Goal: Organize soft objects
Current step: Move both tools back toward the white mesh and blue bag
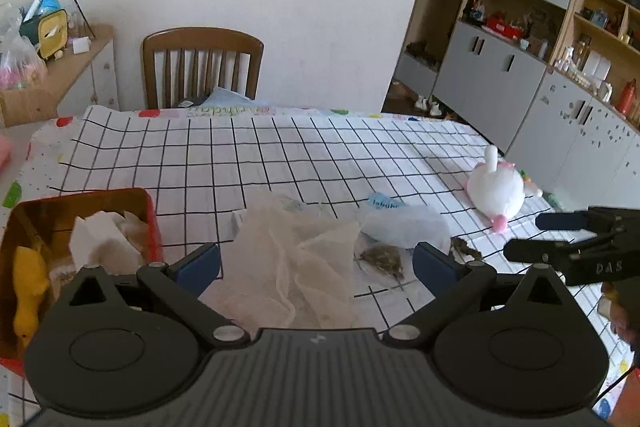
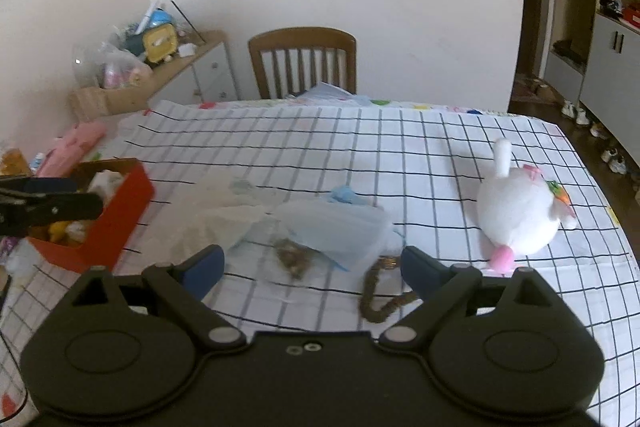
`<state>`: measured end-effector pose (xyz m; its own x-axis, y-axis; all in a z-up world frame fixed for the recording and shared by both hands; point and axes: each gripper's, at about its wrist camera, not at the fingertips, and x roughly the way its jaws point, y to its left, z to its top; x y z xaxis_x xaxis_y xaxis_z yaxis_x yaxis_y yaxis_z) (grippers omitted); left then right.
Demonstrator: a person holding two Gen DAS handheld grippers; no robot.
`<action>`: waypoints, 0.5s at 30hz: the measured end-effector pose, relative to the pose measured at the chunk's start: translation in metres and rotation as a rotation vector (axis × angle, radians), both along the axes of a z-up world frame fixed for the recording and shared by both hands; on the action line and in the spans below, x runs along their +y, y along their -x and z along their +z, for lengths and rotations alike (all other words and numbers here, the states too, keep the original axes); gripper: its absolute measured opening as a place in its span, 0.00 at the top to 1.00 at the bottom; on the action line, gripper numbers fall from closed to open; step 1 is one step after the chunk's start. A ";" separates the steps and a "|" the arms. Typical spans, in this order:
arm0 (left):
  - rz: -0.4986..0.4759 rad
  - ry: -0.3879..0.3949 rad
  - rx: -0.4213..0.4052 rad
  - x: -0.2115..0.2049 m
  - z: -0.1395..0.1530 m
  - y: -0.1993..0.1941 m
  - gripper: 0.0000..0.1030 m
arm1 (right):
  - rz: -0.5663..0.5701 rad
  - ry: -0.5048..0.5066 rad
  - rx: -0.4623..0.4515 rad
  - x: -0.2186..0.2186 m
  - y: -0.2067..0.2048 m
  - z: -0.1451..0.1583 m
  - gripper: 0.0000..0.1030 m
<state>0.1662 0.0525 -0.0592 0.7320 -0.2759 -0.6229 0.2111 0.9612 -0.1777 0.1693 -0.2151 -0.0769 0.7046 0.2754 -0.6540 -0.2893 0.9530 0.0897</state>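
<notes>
Through the left wrist camera I saw my left gripper [image 1: 316, 263] spread wide with nothing between its blue pads, hovering above a crumpled sheet of translucent white mesh fabric [image 1: 296, 251] at the lower centre of the frame. At lower left stood the red open box [image 1: 154, 223], which held a yellow soft toy [image 1: 28, 287] and some white folded pieces [image 1: 100, 239]. Right of the mesh lay a pale blue translucent plastic bag [image 1: 404, 225], and just below it a small brown sachet of dried bits [image 1: 382, 257]. The white plush bunny with a pink tail [image 1: 498, 189] lay at middle right on the black-gridded white cloth of the tabletop [image 1: 240, 155]. My right gripper [image 1: 532, 235] came in from the right edge; I could not tell from here how far it was parted.

Through the right wrist camera my right gripper [image 2: 312, 269] was also spread wide and held nothing. Between its pads, further off, I saw the bag [image 2: 332, 231] and the sachet [image 2: 294, 259]; a brown beaded strand [image 2: 376, 301] curled just inside the right pad. The bunny [image 2: 516, 211] lay at right, well apart from the box [image 2: 116, 219] at left, where my left gripper [image 2: 82, 197] reached in over its rim. A brown wooden chair [image 2: 302, 61] stood behind the tabletop.
</notes>
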 end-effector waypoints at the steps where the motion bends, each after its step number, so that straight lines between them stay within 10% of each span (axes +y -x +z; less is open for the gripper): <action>1: -0.003 -0.004 -0.003 -0.003 -0.004 -0.002 0.00 | -0.003 0.004 0.004 -0.001 -0.005 -0.002 0.08; 15: 0.011 -0.116 0.040 -0.028 -0.056 -0.045 0.00 | 0.076 0.088 0.049 0.019 -0.077 -0.037 0.08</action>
<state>0.2115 0.0244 -0.1148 0.7082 -0.1925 -0.6793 0.1954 0.9780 -0.0735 0.2459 -0.1962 -0.1138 0.6503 0.2671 -0.7112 -0.3585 0.9332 0.0227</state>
